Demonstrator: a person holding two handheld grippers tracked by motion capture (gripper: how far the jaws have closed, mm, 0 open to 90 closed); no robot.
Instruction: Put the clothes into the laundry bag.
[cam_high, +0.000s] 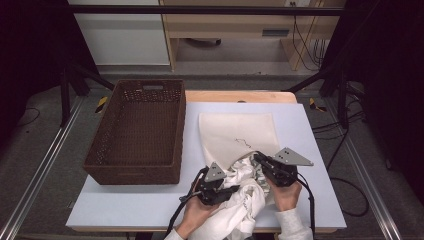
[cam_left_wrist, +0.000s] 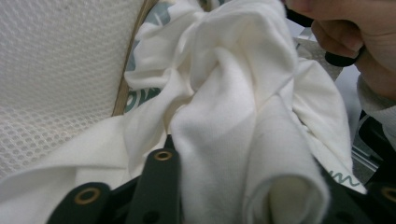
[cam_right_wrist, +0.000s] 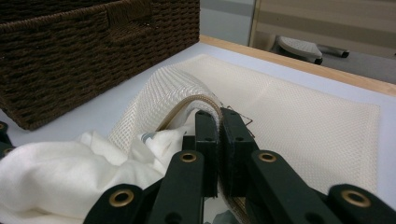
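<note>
A cream mesh laundry bag (cam_high: 237, 132) lies flat on the pale table (cam_high: 310, 150), its open end toward the person. My right gripper (cam_high: 257, 159) is shut on the bag's tan-edged rim (cam_right_wrist: 187, 100) and lifts it, jaws pressed together on the edge (cam_right_wrist: 218, 116). A crumpled white garment (cam_high: 250, 200) with green print bulges at the bag's mouth. My left gripper (cam_high: 232, 190) is shut on a thick fold of that garment (cam_left_wrist: 224, 116), which fills the space between its jaws (cam_left_wrist: 271, 172). The mesh bag (cam_left_wrist: 56, 70) shows at the left of the left gripper view.
A dark brown wicker basket (cam_high: 140, 125) stands on the left half of the table, close beside the bag; its wall (cam_right_wrist: 93, 46) rises just left of the right gripper. The person's right hand (cam_left_wrist: 355, 28) is near the garment. Bare table lies right of the bag.
</note>
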